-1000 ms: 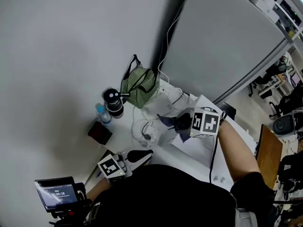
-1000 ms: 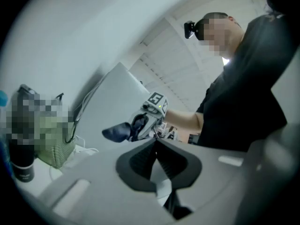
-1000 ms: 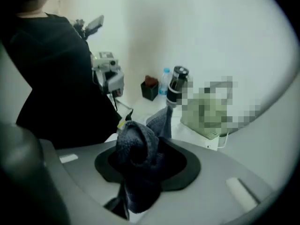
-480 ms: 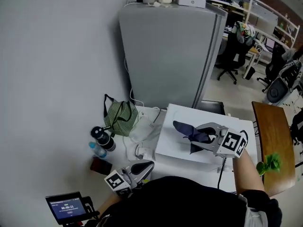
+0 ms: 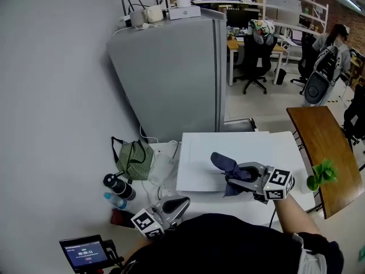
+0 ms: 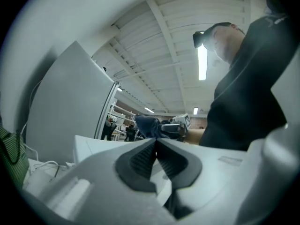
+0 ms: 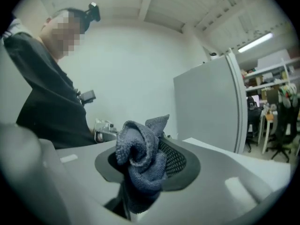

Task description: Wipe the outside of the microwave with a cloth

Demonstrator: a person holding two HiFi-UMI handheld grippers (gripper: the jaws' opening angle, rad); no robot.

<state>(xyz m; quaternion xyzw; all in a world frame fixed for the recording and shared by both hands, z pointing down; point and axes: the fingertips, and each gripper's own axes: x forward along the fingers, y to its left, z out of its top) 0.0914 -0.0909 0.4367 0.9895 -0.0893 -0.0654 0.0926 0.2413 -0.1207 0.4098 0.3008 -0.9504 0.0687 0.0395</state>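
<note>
The right gripper [image 5: 232, 179] has its jaws clamped on a bunched dark blue cloth [image 5: 223, 162], which fills the gap between the pads and spills out past them. Gripper and cloth sit over the white top of the microwave [image 5: 251, 148], toward its front edge; whether the cloth touches the top cannot be told. The left gripper [image 5: 183, 201] has its jaws together with nothing between them, held in front of the microwave's left front corner. A grey refrigerator [image 5: 171, 67] stands behind the microwave. A green striped bag [image 5: 133, 159] and a black bottle [image 5: 117, 186] lie to the microwave's left, a wooden table [image 5: 323, 148] to its right.
</note>
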